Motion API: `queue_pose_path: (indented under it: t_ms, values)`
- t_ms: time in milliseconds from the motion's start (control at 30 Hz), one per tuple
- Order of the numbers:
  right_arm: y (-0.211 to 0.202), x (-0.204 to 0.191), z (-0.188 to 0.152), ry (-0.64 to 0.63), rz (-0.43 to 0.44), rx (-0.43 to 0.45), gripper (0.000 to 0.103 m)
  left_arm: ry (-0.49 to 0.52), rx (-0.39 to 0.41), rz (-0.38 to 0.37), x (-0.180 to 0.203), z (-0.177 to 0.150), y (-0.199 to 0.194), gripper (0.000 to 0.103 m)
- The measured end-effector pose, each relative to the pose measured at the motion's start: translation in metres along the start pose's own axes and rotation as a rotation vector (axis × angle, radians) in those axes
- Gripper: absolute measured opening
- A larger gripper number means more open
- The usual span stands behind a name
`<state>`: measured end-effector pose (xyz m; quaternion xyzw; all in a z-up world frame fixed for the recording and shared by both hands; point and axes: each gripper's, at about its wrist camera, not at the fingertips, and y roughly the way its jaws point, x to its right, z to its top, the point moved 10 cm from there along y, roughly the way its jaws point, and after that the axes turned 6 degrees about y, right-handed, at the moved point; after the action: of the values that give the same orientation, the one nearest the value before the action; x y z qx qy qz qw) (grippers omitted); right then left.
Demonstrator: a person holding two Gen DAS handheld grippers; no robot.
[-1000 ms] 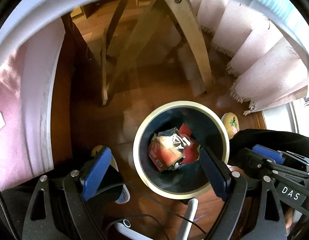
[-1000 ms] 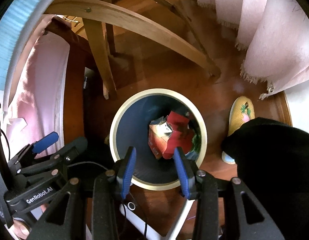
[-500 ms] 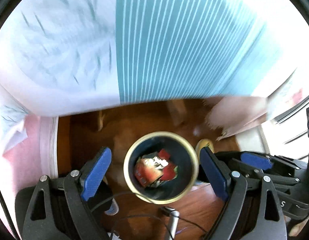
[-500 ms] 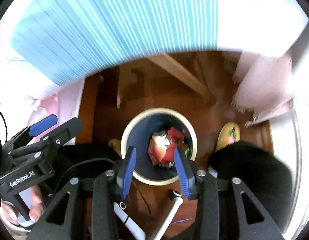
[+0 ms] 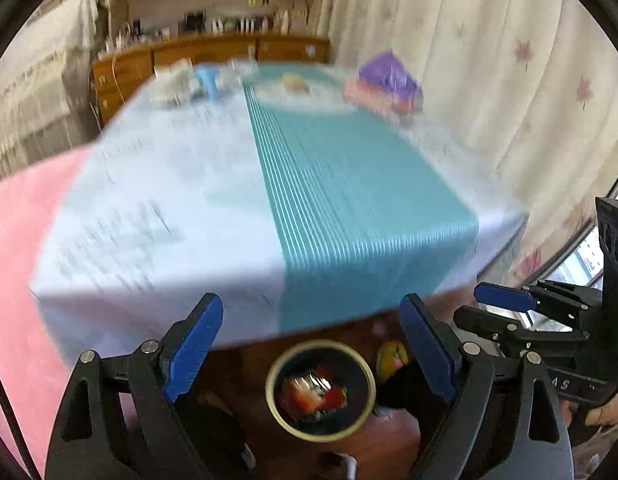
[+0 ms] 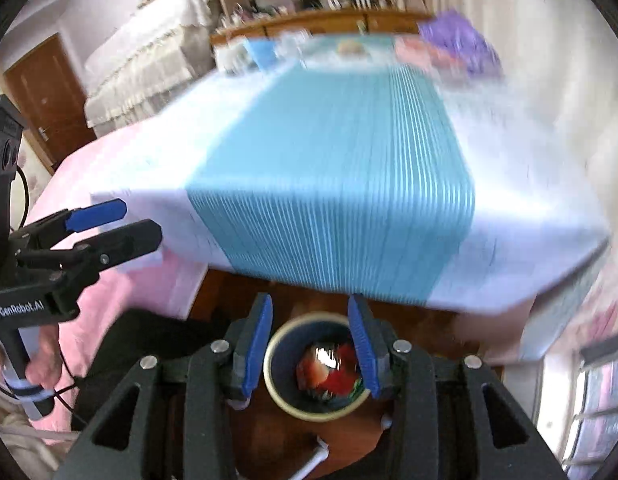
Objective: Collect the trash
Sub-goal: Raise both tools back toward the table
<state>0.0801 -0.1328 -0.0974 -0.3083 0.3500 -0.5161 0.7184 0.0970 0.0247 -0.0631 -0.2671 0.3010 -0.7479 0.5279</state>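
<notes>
The round trash bin (image 5: 270,391) with a cream rim stands on the wooden floor far below, just past the table's near edge. Crumpled red and silver wrappers (image 5: 313,394) lie inside it. My left gripper (image 5: 309,332) hangs high above the bin, open wide, nothing between its blue pads. In the right wrist view the bin (image 6: 315,415) and its wrappers (image 6: 329,368) show through the gap of my right gripper (image 6: 310,320), which is open about halfway and empty. Each gripper appears at the edge of the other's view, held by a hand.
A table with a white and teal striped cloth (image 5: 349,200) fills the middle. At its blurred far end sit a purple bag (image 5: 389,76), a blue cup (image 5: 207,76) and crumpled white stuff (image 5: 173,84). Pink cloth (image 5: 21,240) lies left, curtains (image 5: 489,80) right, a yellow slipper (image 5: 393,356) by the bin.
Both grippers have risen from just over the bin to above table height and tilted up. The bin looks smaller, and the tabletop has come into view. Neither jaw gap has changed.
</notes>
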Motion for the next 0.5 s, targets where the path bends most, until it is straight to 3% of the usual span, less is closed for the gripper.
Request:
queue_pose_path:
  t_ms: [100,267,500]
  values:
    - [-0.014,-0.014,0.034,-0.02,0.019,0.055,0.04,0.014,0.066,0.03,-0.02,0.037,-0.026,0.089]
    - [-0.02,-0.037,0.091,-0.052,0.038,0.146,0.04,0.004,0.098,0.09,-0.06,0.085,-0.043,0.089]
    - [0.007,-0.058,0.167,-0.017,0.095,0.143,0.04,-0.012,0.047,0.197,-0.134,0.13,-0.027,0.089]
